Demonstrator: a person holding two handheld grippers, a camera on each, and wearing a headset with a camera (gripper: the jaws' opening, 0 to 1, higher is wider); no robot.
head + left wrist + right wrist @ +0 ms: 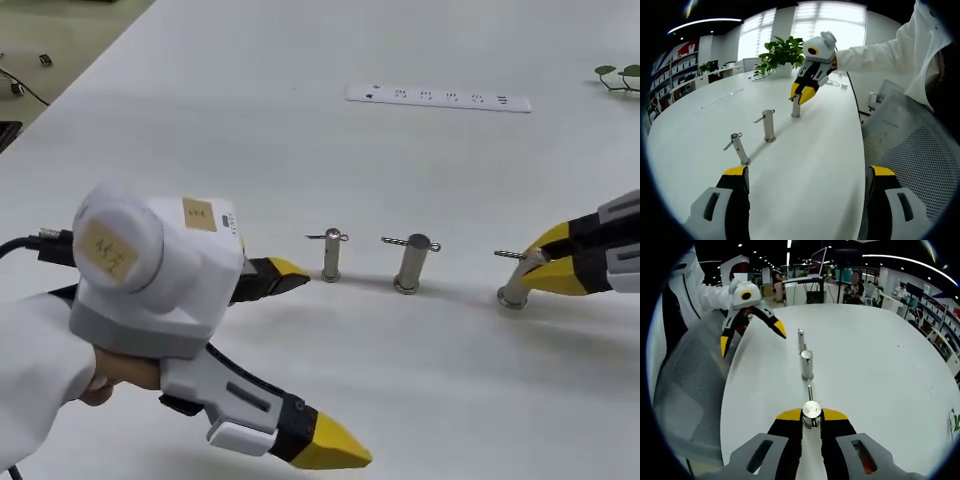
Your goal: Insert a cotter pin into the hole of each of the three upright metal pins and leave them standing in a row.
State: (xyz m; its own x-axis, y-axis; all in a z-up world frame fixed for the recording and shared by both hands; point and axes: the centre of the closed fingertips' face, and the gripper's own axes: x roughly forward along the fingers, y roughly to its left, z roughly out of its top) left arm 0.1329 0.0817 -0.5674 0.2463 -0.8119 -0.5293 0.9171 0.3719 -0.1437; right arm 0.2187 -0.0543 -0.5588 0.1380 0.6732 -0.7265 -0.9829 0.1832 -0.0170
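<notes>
**Left fingers spread wide, right fingers closed on a pin**

The left gripper (310, 358) sits in a hand (115, 378) that comes out of a white sleeve. Its two yellow-tipped fingers (335, 448) are splayed far apart, one pointing forward and the other angled down and outward. The right gripper (540, 265) comes in from the opposite side and slopes downward. Its fingers are drawn together, and the round head of a pin (811, 410) is held squarely between the tips. Behind the right gripper, the right arm (875, 50) is stretched out straight in a white sleeve.
</notes>
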